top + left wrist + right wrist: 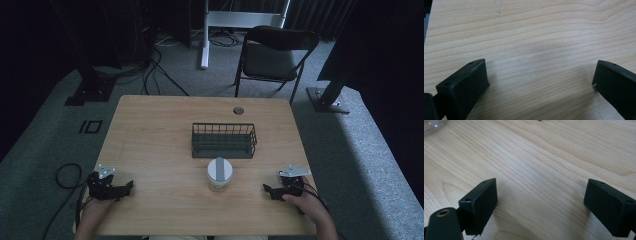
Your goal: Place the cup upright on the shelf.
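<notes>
One cup (pixel 430 125), mostly cropped.

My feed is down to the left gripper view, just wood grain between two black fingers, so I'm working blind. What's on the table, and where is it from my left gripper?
Observer: A white round lidded container with a grey band across its lid stands near the middle of the light wooden table, to the right of your left gripper.
Operator: Anything behind it?
Observer: Yes, a dark green wire basket sits just beyond the container, apart from it.
Operator: And my right gripper?
Observer: The right gripper rests near the table's right front edge, fingers spread wide, nothing between them.
</notes>
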{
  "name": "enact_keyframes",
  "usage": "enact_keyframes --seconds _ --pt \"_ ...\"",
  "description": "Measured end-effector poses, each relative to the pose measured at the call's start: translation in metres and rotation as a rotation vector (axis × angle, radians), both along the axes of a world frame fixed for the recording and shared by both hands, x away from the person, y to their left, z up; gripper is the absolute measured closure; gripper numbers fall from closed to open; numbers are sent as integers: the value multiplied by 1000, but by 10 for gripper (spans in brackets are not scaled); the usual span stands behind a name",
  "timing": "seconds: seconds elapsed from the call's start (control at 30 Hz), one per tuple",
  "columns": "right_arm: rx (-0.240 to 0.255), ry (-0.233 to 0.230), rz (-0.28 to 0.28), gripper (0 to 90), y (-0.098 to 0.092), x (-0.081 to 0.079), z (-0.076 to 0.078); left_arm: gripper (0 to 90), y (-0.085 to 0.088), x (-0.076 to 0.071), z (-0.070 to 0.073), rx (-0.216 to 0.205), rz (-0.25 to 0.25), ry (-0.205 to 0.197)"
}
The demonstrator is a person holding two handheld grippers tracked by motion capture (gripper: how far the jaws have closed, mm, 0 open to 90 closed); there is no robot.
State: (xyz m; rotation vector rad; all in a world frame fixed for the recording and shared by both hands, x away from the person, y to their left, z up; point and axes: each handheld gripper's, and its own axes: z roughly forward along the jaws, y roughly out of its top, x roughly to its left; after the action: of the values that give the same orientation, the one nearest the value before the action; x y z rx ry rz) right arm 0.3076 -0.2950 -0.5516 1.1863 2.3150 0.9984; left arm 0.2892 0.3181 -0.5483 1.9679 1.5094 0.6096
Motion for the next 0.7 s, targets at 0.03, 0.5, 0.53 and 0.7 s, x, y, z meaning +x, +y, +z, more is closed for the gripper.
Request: enact_keyframes --seconds 0.03,0.5,0.53,0.7 --pt "0 0 1 111 0 0 0 2 0 0 0 0 0 0" --pt "19 -11 27 112 7 -1 2 2 0 0 0 1 0 2" --pt "25 -22 32 112 8 -1 4 2 0 0 0 1 0 2" --pt "29 -41 43 112 12 -1 9 2 0 0 0 -1 1 1"
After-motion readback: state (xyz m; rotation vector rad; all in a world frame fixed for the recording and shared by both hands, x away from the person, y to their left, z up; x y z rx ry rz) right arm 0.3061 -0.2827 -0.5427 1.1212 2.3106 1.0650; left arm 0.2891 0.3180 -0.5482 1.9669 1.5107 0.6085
